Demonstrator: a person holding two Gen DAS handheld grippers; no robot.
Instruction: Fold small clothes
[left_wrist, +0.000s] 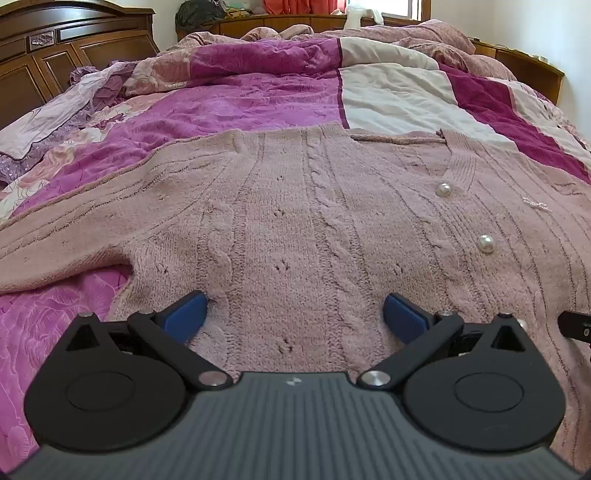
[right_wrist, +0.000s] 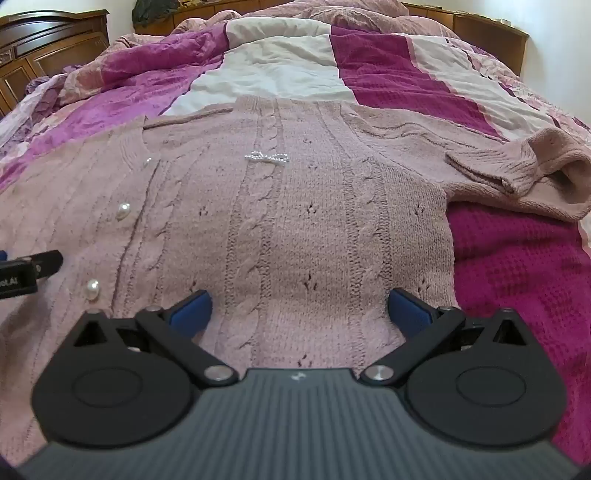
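Left gripper: jaws spread wide, nothing between them but knit; the blue fingertips lie low against the fabric, whether pressing or just above it cannot be told.

Right gripper: jaws likewise spread wide, holding nothing; blue fingertips sit at the surface of the same knit, near its lower edge.

Cardigan: dusty pink cable knit, spread flat and face up on the bed, front closed. Both grippers hover over its lower part, side by side, each pointing toward the neckline. In the left wrist view the panel between the jaws is the half beside the sleeve, which stretches out flat to the left. In the right wrist view the panel between the jaws is the other half; its sleeve lies bunched beyond the right side of the body, cuff folded onto itself.

Pearl buttons: run down the cardigan's front placket, to the right of the left gripper and to the left of the right gripper.

Bow trim: small beaded bow on the chest of the cardigan, ahead of the right gripper's jaws.

Bedspread: patchwork of magenta, purple and white, under the cardigan and showing on all sides of it.

Headboard: dark carved wood, beyond the cardigan's left sleeve.
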